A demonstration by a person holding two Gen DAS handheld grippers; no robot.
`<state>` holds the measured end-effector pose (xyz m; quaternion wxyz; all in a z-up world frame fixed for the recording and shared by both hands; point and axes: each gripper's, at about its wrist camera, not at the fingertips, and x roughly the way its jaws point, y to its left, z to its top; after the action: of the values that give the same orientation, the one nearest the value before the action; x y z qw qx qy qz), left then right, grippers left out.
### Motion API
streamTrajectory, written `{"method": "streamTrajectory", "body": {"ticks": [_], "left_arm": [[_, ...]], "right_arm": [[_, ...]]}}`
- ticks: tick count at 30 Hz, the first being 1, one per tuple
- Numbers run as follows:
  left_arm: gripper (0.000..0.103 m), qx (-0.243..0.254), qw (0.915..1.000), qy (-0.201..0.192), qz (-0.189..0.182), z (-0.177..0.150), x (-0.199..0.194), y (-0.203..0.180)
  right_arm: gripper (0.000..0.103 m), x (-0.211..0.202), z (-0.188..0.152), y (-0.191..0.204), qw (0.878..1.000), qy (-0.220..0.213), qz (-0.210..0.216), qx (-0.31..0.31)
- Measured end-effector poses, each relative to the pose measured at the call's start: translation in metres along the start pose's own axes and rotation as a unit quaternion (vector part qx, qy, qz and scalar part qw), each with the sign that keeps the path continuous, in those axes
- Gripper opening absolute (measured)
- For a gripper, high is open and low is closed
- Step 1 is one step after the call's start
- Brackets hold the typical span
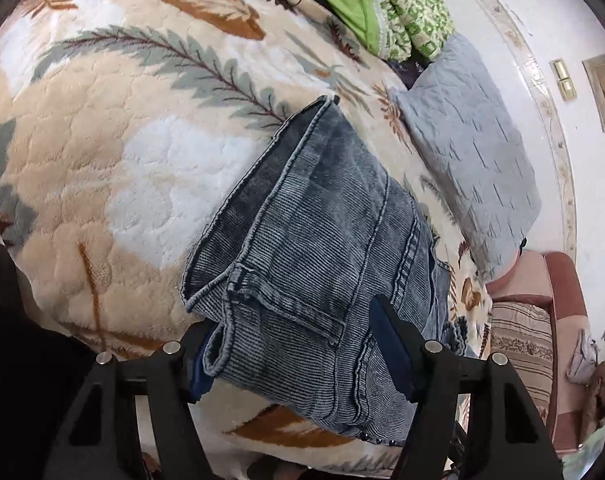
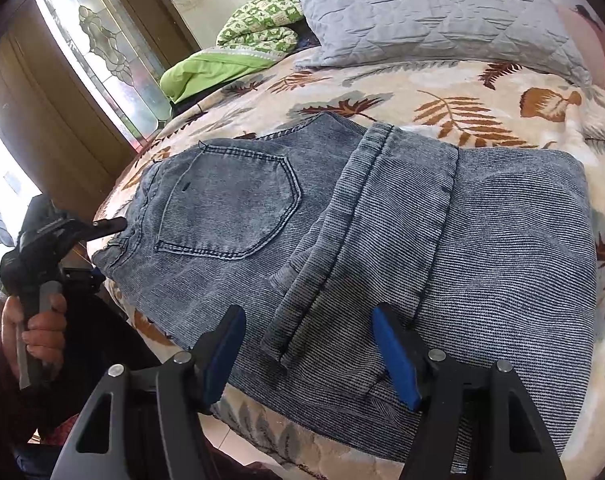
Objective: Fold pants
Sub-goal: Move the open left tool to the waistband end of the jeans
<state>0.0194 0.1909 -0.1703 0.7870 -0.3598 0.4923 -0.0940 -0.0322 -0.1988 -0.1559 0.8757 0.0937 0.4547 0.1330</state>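
Jeans point(image 2: 382, 232) folded on bed point(image 2: 462, 92). Both tools spread, holding nothing: left tool point(image 1: 298, 344), right tool point(image 2: 308, 354). I'd pinch near fold, both layers, pull even.

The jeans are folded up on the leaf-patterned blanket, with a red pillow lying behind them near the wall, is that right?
Not quite: the pillow is grey and quilted, not red, as the right wrist view shows. The rest holds: the jeans lie folded on the leaf-patterned blanket.
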Motion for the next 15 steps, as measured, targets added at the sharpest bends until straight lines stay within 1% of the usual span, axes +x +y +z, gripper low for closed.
{"method": "streamTrajectory", "body": {"ticks": [1,3,5,6,8,9,10,11,12,13,15], "left_arm": [[0.065,0.009,0.9999,-0.003,0.005,-0.001,0.000,-0.002],[0.045,0.015,0.9998,-0.007,0.013,-0.002,-0.002,-0.001],[0.034,0.012,0.9999,-0.011,0.004,0.000,-0.002,-0.003],[0.032,0.016,0.9998,-0.015,0.002,0.000,-0.004,-0.006],[0.032,0.041,0.9988,-0.025,0.002,0.000,-0.003,-0.018],[0.038,0.060,0.9979,-0.026,0.007,-0.001,-0.002,-0.024],[0.046,0.080,0.9963,-0.018,0.023,-0.002,0.003,-0.029],[0.070,0.085,0.9959,-0.005,0.030,-0.002,0.011,-0.030],[0.075,0.081,0.9961,0.013,0.033,-0.003,0.019,-0.027],[0.075,0.072,0.9968,0.007,0.034,-0.004,0.023,-0.025],[0.074,0.072,0.9968,-0.006,0.033,-0.004,0.021,-0.032]], "right_arm": [[0.070,0.000,0.000,0.000,1.000,0.000,0.000,-0.002],[0.070,0.001,-0.001,0.000,1.000,-0.001,0.000,-0.004],[0.070,0.001,-0.001,0.000,1.000,-0.003,0.002,-0.002],[0.070,0.001,-0.001,-0.001,1.000,-0.004,0.003,-0.001],[0.070,0.001,-0.001,-0.002,1.000,-0.006,0.006,0.001],[0.070,0.001,-0.002,-0.002,1.000,-0.007,0.007,0.002],[0.070,0.001,-0.002,-0.002,1.000,-0.009,0.008,0.002],[0.070,0.000,-0.002,-0.002,1.000,-0.010,0.009,0.002],[0.070,0.000,-0.003,-0.002,1.000,-0.012,0.009,0.002],[0.070,0.000,-0.004,-0.002,1.000,-0.013,0.009,0.001],[0.070,-0.001,-0.005,-0.002,1.000,-0.016,0.009,-0.004]]}}
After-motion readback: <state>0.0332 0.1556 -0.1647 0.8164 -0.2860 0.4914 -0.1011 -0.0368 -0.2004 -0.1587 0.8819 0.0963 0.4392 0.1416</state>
